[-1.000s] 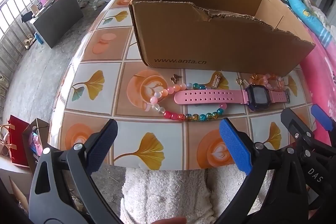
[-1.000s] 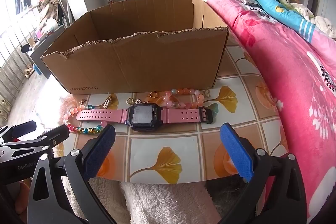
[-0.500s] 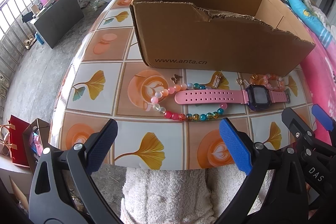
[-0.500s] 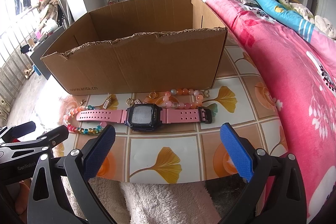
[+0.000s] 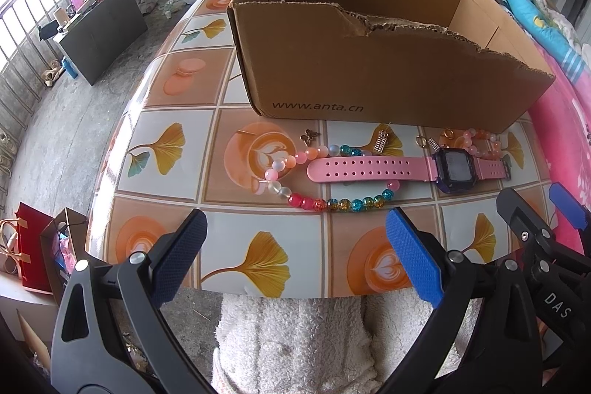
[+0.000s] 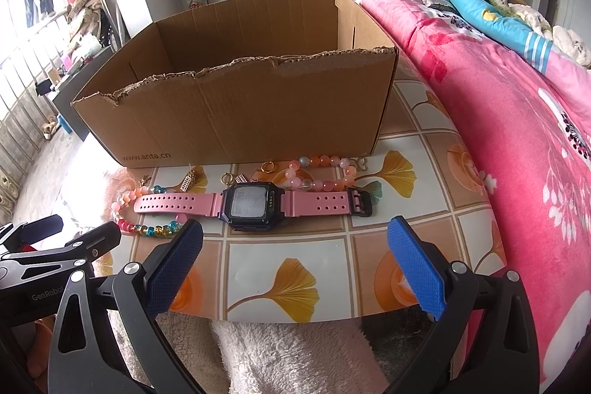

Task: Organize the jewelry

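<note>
Both grippers are held off the near edge of the tiled-pattern table, nothing contacted. Left gripper: blue-padded fingers spread wide, nothing between them. Right gripper: same, released and empty.

All jewelry is laid in a row on the table between the near edge and the front wall of the open brown cardboard box, which is seen empty where its inside shows. Nothing is judged sorted yet.

- Pink-strapped digital watch with dark square case: flat, strap parallel to the near edge, roughly centred ahead of the right gripper.
- Multicoloured glass-bead bracelet: looped at the strap's left end, partly overlapped by the strap.
- Pink-and-orange bead bracelet: between watch and box wall, towards the right edge, touching the strap near the buckle.
- Small gold charms and rings: scattered just behind the watch, close to the box wall.

Risks, as judged:
- Strap overlaps the multicoloured bracelet, so either one lifted first is likely to drag the other, possibly off the near edge.
- Round beads on a glossy cloth: a pinch off-centre is likely to roll or squirt them out.
- Charms are thin and flat; wide pads may fail to get under them or push them against the box.
- Torn, uneven front box wall: a dangling bracelet could be snagged on it if carried low.
</note>
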`<state>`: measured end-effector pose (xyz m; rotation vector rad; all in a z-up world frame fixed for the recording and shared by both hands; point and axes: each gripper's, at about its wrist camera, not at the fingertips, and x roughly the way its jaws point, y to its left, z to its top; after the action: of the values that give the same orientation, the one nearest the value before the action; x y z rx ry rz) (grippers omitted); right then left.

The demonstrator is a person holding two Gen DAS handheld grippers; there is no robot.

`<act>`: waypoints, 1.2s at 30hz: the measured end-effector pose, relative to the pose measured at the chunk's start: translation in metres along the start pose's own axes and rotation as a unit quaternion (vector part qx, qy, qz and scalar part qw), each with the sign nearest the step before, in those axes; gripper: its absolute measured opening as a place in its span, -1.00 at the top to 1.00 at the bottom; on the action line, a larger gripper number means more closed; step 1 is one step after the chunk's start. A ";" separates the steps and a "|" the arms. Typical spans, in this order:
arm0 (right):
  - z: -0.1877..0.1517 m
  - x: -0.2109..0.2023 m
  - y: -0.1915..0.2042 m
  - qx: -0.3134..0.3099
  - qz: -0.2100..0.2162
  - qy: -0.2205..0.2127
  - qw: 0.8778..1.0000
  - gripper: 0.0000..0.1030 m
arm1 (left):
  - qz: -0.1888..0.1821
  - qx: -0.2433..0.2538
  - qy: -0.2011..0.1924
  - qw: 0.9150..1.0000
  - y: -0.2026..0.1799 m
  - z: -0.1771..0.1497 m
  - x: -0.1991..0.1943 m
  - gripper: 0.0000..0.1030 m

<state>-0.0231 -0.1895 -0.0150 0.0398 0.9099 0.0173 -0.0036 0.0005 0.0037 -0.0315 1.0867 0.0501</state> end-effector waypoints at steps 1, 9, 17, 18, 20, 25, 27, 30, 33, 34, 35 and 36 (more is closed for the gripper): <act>0.000 0.000 0.000 0.000 0.000 0.000 1.000 -0.90 | 0.000 0.000 0.000 1.000 0.000 0.000 0.000 -0.82; -0.001 0.000 0.000 0.000 0.000 0.000 1.000 -0.90 | 0.000 0.000 0.000 1.000 0.000 0.000 0.000 -0.82; 0.001 0.002 -0.002 0.000 0.000 0.000 1.000 -0.90 | 0.000 0.001 0.001 1.000 0.000 0.000 0.001 -0.82; 0.001 0.001 -0.002 0.000 -0.001 0.000 1.000 -0.90 | 0.001 0.001 0.001 1.000 0.001 -0.001 0.001 -0.82; 0.002 0.001 -0.001 0.000 -0.002 0.001 1.000 -0.90 | 0.000 0.001 0.001 1.000 0.001 0.000 0.001 -0.82; 0.001 -0.004 -0.006 0.000 -0.008 -0.002 1.000 -0.90 | -0.001 0.000 0.000 1.000 0.002 -0.001 0.001 -0.82; 0.001 -0.005 -0.005 -0.001 -0.010 -0.003 1.000 -0.90 | 0.000 0.001 0.000 1.000 0.002 -0.001 0.001 -0.82; 0.002 -0.003 -0.004 -0.001 -0.012 -0.003 1.000 -0.90 | 0.001 0.003 -0.002 1.000 0.002 -0.001 0.000 -0.82; 0.002 -0.002 -0.004 -0.001 -0.013 -0.003 1.000 -0.90 | 0.001 0.004 -0.002 1.000 0.001 -0.001 0.000 -0.82; 0.002 -0.002 -0.004 -0.001 -0.014 -0.003 1.000 -0.90 | 0.001 0.004 -0.002 1.000 0.001 0.000 0.000 -0.82; 0.002 -0.002 -0.004 -0.001 -0.014 -0.003 1.000 -0.90 | 0.002 0.004 -0.001 1.000 0.001 -0.001 0.000 -0.82; 0.002 -0.002 -0.004 -0.001 -0.013 -0.003 1.000 -0.90 | 0.002 0.004 -0.002 1.000 0.001 -0.001 0.000 -0.82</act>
<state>-0.0225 -0.1940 -0.0124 0.0253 0.9052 -0.0064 -0.0044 0.0015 0.0038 -0.0226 1.0836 0.0488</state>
